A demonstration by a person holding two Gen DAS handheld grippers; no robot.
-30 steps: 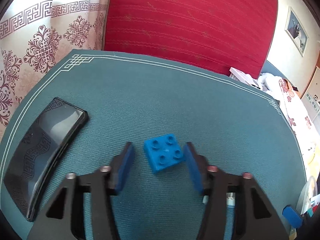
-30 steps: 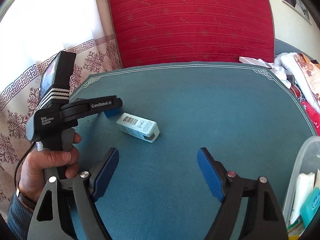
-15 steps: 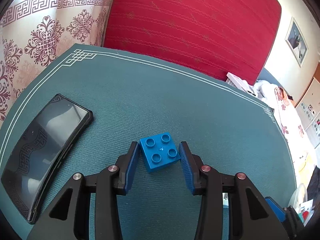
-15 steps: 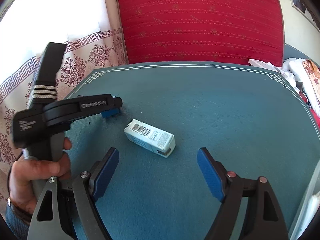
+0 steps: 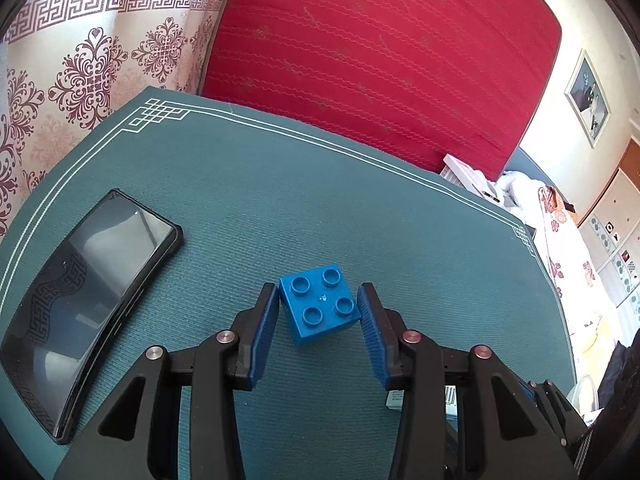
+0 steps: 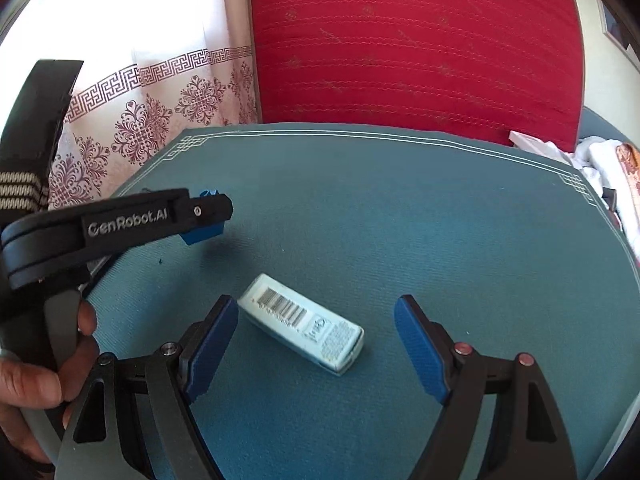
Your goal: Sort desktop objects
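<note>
A blue four-stud brick (image 5: 318, 307) sits between the pads of my left gripper (image 5: 318, 320), which is shut on it; in the right wrist view the brick (image 6: 200, 234) hangs a little above the green mat with a shadow beneath. A small white box with a barcode (image 6: 301, 323) lies on the mat between the wide-open fingers of my right gripper (image 6: 316, 344), its left end close to the left pad. A black phone (image 5: 76, 304) lies flat on the mat at the left.
The green mat (image 5: 280, 200) has a white border line; a red cushion (image 5: 380, 60) stands behind it. Papers and cloth (image 5: 480, 184) lie off the far right corner. The left gripper's body (image 6: 120, 224) and the hand holding it fill the left of the right wrist view.
My left gripper closed onto the blue brick and lifted it slightly. My right gripper moved toward the white box, which now lies between its open fingers.
</note>
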